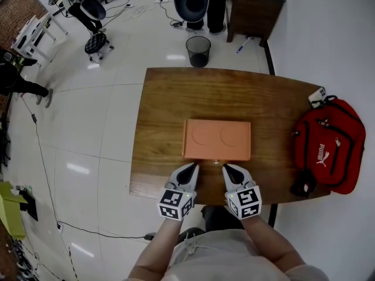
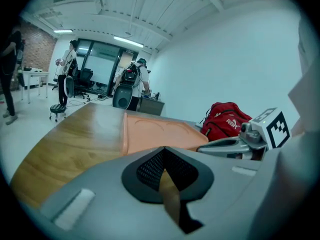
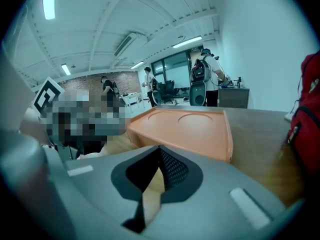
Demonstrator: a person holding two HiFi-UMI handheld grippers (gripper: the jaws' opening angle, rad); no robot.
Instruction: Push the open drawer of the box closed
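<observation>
Head view: flat orange rectangular box with two round recesses on its lid sits mid wooden table. Left gripper and right gripper point at its near edge, just beside it. Each gripper has its jaws pinched together, holding nothing. Red fabric backpack lies at the table's right end.

The table is varnished wood with visible grain and a soft sheen, and the box on it looks like smooth, matt orange plastic. The bag is red cloth and the floor is glossy white tile. The left gripper and right gripper have matt grey plastic shells with black, finely meshed pads.
</observation>
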